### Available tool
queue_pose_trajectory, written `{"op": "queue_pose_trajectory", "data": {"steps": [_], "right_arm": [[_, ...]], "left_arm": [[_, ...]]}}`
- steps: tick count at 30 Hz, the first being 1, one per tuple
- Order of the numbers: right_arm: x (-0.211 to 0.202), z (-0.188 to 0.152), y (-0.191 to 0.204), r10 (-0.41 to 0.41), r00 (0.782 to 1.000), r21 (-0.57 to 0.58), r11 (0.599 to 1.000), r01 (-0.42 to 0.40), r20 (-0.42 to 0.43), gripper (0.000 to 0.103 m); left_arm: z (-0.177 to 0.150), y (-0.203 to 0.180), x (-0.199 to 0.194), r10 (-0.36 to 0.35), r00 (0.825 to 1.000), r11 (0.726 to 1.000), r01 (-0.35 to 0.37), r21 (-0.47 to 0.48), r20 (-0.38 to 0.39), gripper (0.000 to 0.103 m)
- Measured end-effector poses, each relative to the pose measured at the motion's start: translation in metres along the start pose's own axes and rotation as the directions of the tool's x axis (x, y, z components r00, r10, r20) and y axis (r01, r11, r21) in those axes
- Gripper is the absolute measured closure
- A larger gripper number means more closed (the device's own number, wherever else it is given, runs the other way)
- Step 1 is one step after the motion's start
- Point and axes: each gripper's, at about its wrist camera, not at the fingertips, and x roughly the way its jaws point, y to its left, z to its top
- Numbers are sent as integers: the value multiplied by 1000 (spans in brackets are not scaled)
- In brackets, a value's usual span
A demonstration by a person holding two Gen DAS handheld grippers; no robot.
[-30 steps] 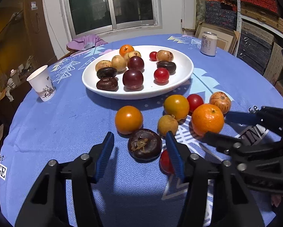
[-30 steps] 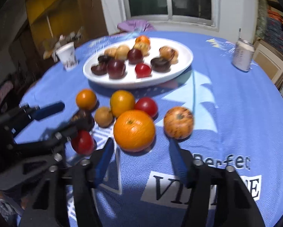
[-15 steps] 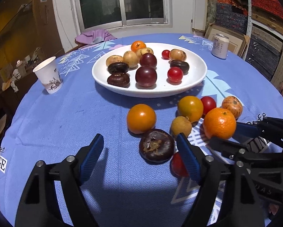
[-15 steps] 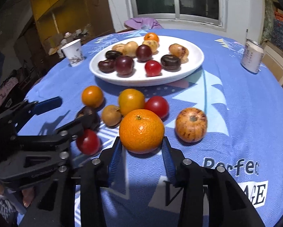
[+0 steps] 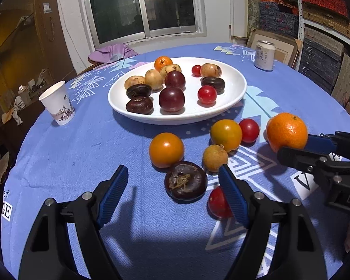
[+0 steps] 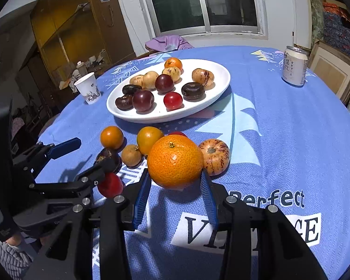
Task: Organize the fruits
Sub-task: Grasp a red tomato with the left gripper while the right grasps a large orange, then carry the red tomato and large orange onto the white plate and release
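My right gripper is shut on a large orange and holds it lifted above the blue tablecloth; the orange also shows in the left wrist view. My left gripper is open and empty, its fingers on either side of a dark brown fruit lying on the cloth. Loose fruits lie around it: a small orange fruit, a yellow-orange one, a tan one, red tomatoes and a striped fruit. A white plate behind holds several fruits.
A paper cup stands on the left of the round table. A drink can stands at the far right. A purple cloth lies at the table's far edge, below the window. Shelves with boxes stand at the right.
My right gripper closed on the large orange and lifted it off the cloth. My left gripper drew back a little from the dark fruit and opened wider.
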Motion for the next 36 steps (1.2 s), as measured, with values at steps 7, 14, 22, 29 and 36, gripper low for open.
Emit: {"op": "queue_pose_trajectory", "data": {"steps": [7, 14, 22, 29, 36], "right_arm": [[-6, 2, -5, 17, 1000, 28, 999, -17, 19, 59], [-11, 4, -14, 36, 998, 72, 997, -39, 42, 59], [-13, 5, -15, 44, 998, 81, 996, -47, 47, 59], [-15, 5, -19, 55, 997, 94, 994, -60, 52, 59], [-15, 5, -20, 51, 997, 93, 994, -56, 59, 59]], "left_arm": [[-1, -14, -6, -47, 999, 997, 45, 66, 25, 30], [-6, -33, -4, -208, 978, 969, 211, 130, -36, 36], [-11, -45, 5, -322, 938, 930, 339, 141, -129, 55], [-13, -49, 5, -319, 937, 929, 339, 150, -141, 59], [-16, -47, -2, -324, 936, 926, 343, 158, -135, 71]]}}
